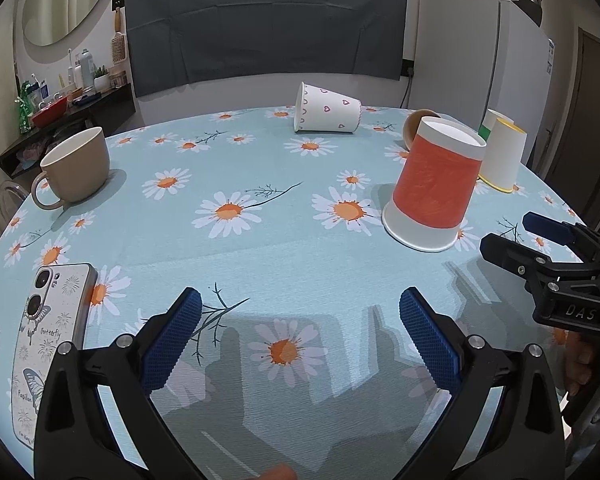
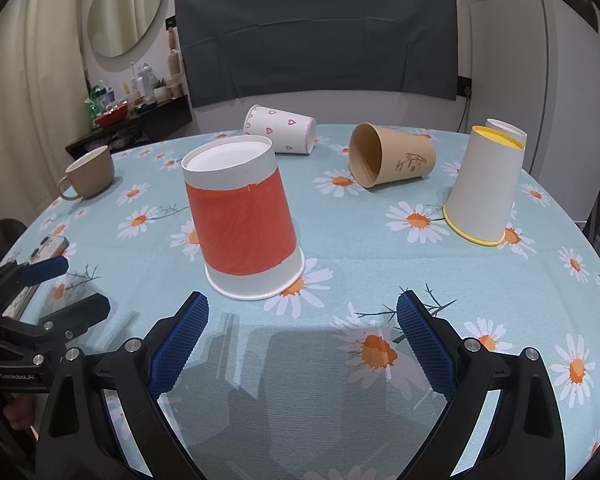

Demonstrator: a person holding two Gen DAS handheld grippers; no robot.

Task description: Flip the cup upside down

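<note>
An orange-and-white paper cup stands upside down on the daisy tablecloth; it also shows in the right wrist view, just beyond my right gripper. A white cup with pink hearts lies on its side at the back. A brown paper cup lies on its side, mouth toward me. A yellow-rimmed cup stands upside down. My left gripper is open and empty above the cloth. My right gripper is open and empty; it also shows in the left wrist view.
A beige mug stands upright at the left. A phone in a butterfly case lies at the near left edge. The round table's edge curves close on the right. A white fridge stands behind.
</note>
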